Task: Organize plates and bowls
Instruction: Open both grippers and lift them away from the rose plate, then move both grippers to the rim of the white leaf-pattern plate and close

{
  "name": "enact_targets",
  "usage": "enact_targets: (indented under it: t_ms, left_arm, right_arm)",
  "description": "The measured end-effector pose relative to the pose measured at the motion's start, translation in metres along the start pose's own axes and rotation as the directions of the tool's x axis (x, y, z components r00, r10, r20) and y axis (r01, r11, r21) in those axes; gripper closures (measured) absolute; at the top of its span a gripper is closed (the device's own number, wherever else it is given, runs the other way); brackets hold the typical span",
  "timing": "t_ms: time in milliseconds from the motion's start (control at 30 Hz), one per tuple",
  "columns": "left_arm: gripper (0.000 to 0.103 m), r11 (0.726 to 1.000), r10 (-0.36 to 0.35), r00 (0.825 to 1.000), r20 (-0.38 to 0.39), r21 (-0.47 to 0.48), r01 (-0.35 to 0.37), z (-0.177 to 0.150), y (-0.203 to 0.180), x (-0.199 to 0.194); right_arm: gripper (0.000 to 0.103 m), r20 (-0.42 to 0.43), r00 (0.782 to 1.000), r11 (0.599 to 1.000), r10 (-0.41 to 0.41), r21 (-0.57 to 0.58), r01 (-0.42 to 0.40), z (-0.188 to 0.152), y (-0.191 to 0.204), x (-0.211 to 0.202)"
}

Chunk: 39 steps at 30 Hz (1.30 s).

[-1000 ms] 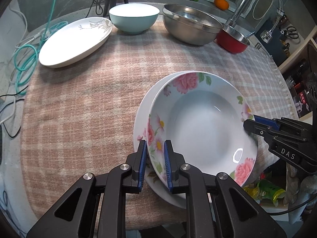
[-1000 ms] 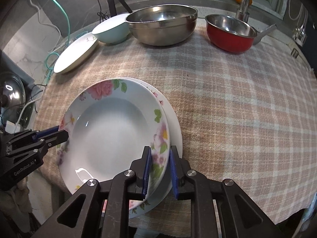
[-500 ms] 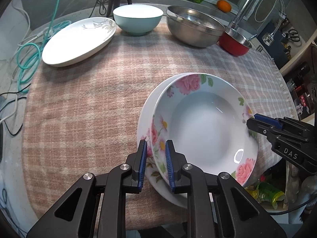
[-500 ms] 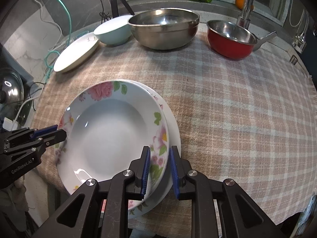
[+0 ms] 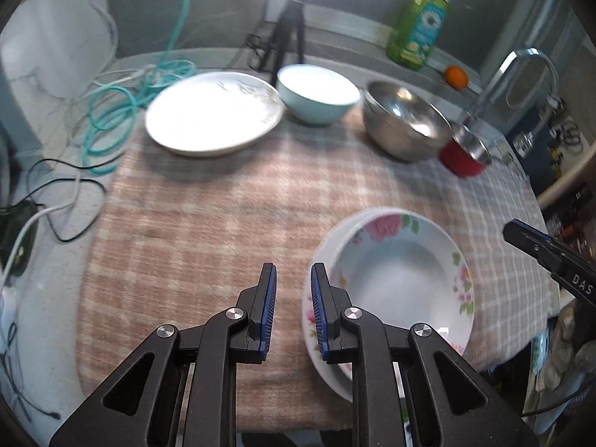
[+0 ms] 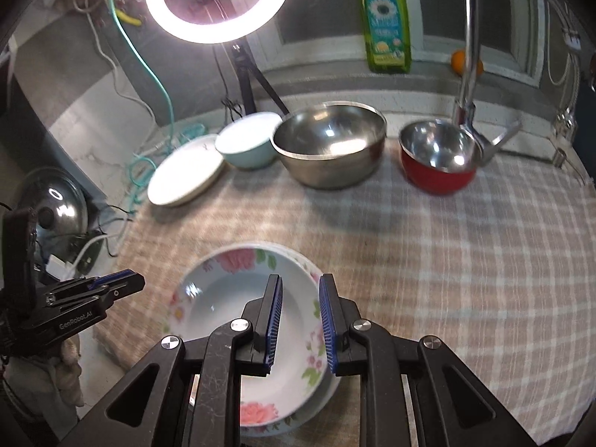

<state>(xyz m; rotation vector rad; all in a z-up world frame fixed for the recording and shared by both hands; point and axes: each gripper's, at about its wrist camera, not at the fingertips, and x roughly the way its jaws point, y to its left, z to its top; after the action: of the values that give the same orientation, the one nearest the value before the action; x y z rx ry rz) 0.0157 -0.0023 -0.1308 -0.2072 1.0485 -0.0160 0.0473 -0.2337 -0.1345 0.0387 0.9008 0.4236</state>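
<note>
Floral bowl (image 6: 238, 320) sits upright, mouth up, on plaid cloth (image 6: 465, 260).

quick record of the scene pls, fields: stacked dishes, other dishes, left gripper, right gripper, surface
stacked dishes: floral plate resting on a white plate, near table edge
other dishes: white oval plate, light blue bowl, steel bowl, red bowl along the far side
left gripper: empty, gap between fingers, nothing held
right gripper: empty, above the floral plate
surface: checked cloth

Both tools off floral plate (image 6: 223, 298) rim, lifted clear, empty.
</note>
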Motion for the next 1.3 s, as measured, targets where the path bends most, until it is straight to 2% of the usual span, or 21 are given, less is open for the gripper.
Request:
enact_targets:
  t_ms: [167, 267, 467, 667, 767, 933, 1100, 1300]
  left_arm:
    - [0.086, 0.994, 0.069, 0.996, 0.054, -0.090, -0.064, 0.008, 0.023, -0.018]
    - [0.086, 0.986, 0.115, 0.990, 0.078, -0.133, -0.104, 0.012, 0.036, -0.030]
    - [0.086, 0.980, 0.136, 0.985, 0.103, -0.158, -0.119, 0.026, 0.059, -0.045]
    - [0.086, 0.992, 0.111, 0.987, 0.113, -0.068, -0.104, 0.048, 0.075, -0.049]
    - [0.086, 0.994, 0.107, 0.987, 0.122, -0.005, -0.108, 0.060, 0.083, -0.050]
    - [0.086, 0.993, 0.073, 0.991, 0.110, 0.079, -0.082, 0.082, 0.101, -0.041]
    - [0.086, 0.993, 0.022, 0.996, 0.081, 0.112, -0.031, 0.110, 0.122, -0.021]
    - [0.086, 0.981, -0.021, 0.999, 0.048, 0.195, 0.012, 0.149, 0.126, 0.016]
  right_arm:
    - [0.084, 0.072, 0.995, 0.998, 0.063, -0.015, -0.062, 0.022, 0.000, -0.011]
    - [0.084, 0.081, 0.992, 0.995, 0.093, -0.037, -0.090, 0.033, 0.004, -0.016]
    - [0.083, 0.089, 0.991, 0.993, 0.102, -0.071, -0.096, 0.047, 0.017, -0.020]
    - [0.081, 0.102, 0.992, 0.997, 0.075, -0.004, -0.075, 0.048, 0.032, -0.023]
    - [0.066, 0.090, 0.993, 0.996, 0.079, 0.042, -0.084, 0.047, 0.045, -0.020]
    - [0.066, 0.089, 0.992, 0.991, 0.094, 0.086, -0.102, 0.051, 0.077, -0.006]
    - [0.066, 0.055, 0.995, 0.990, 0.089, 0.108, -0.094, 0.062, 0.105, 0.021]
    - [0.066, 0.000, 0.998, 0.981, 0.061, 0.182, -0.060, 0.076, 0.117, 0.069]
